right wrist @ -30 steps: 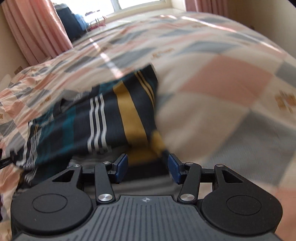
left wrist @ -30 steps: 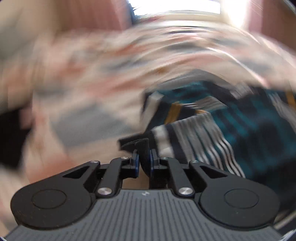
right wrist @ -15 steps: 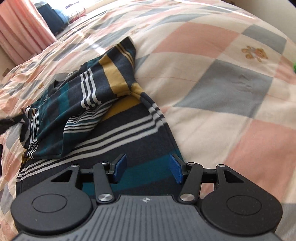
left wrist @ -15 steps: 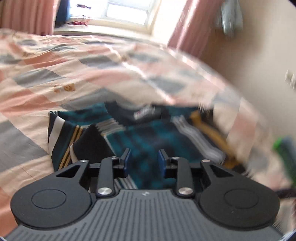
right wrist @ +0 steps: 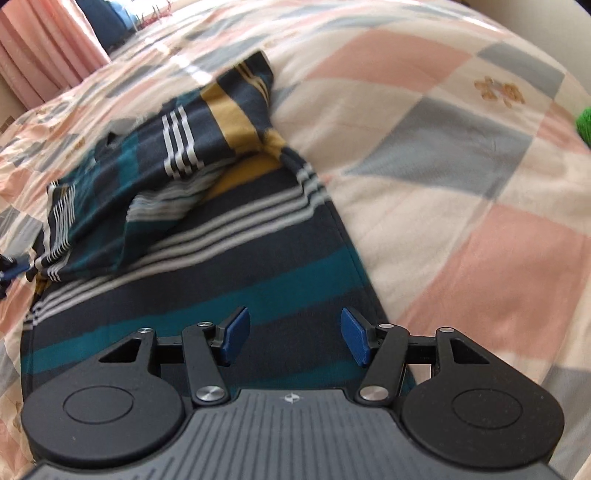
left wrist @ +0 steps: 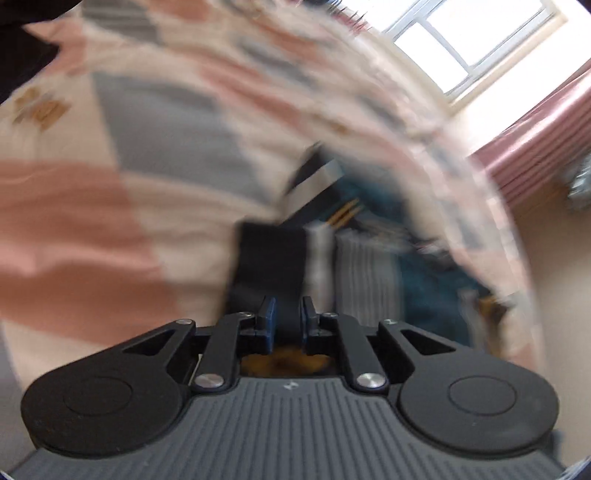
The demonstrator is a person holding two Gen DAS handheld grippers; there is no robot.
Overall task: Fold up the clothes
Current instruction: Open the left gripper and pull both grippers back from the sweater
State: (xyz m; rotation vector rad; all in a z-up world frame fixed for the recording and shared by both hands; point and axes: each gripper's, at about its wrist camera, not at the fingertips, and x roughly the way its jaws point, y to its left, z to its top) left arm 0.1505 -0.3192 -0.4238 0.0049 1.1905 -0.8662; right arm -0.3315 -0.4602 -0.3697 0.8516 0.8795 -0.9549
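A striped shirt [right wrist: 221, 266] in navy, teal, mustard and white lies flat on the bed, its sleeves folded in over the body. My right gripper [right wrist: 291, 332] hangs open just above the shirt's near part, close to its right edge, with nothing between its fingers. The left wrist view is motion-blurred. In it my left gripper [left wrist: 287, 319] stands almost closed, with a dark strip of the shirt [left wrist: 269, 266] running between its pads. Its blue fingertips [right wrist: 13, 271] show at the shirt's left edge in the right wrist view.
The bed carries a checked quilt [right wrist: 443, 166] in pink, grey and cream. A green object [right wrist: 585, 123] sits at the far right edge. Pink curtains [right wrist: 44, 55] and a dark blue bundle [right wrist: 107, 22] stand beyond the bed. A window [left wrist: 461, 37] is behind it.
My left gripper let go of the sleeve it held, swung to the shirt's left edge and closed on the cloth there. My right gripper stayed open and drew back along the shirt's body.
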